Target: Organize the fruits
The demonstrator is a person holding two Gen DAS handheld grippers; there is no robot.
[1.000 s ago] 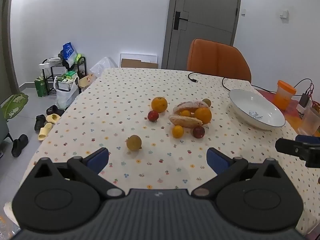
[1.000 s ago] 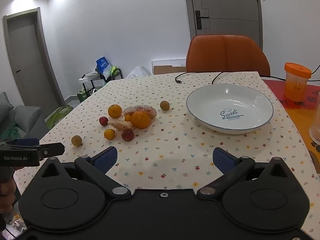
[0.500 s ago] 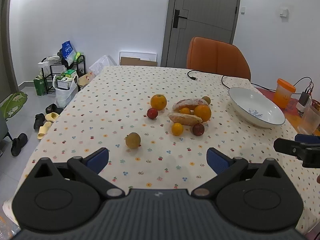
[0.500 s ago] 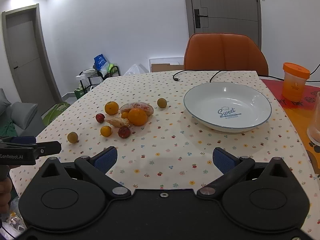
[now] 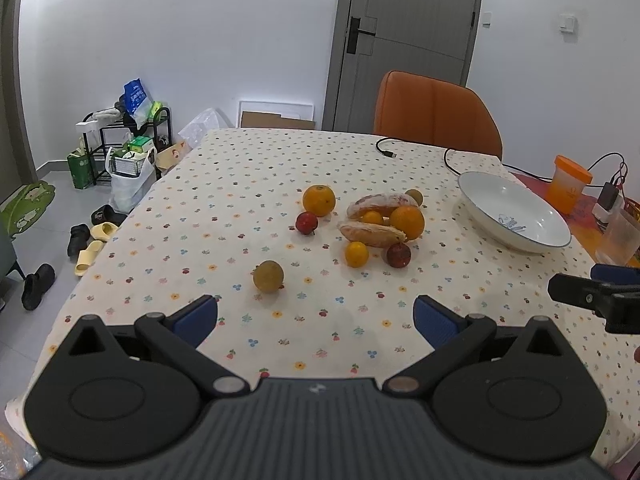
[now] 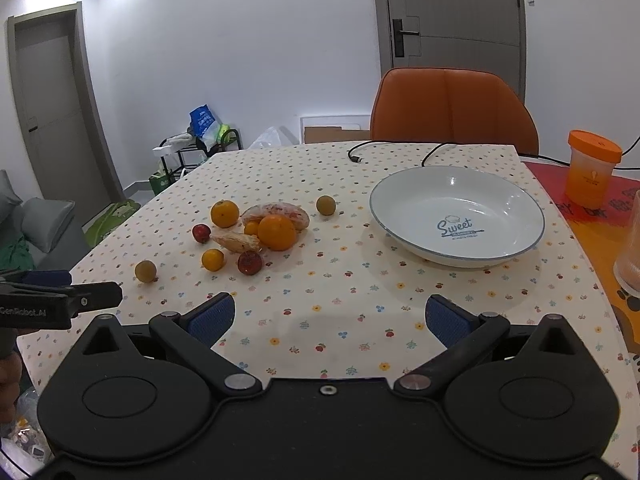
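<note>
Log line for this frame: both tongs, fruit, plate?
left tongs open, empty | right tongs open, empty | fruit cluster loose on tablecloth | white plate holds nothing

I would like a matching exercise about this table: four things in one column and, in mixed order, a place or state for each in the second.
1. white bowl
2. brownish-green fruit
3. orange cup
4. black cable

a. alone, nearest the left gripper
b. empty
c. far table edge, by the chair
d. on the red mat

Pairs: 1-b, 2-a, 3-d, 4-c
</note>
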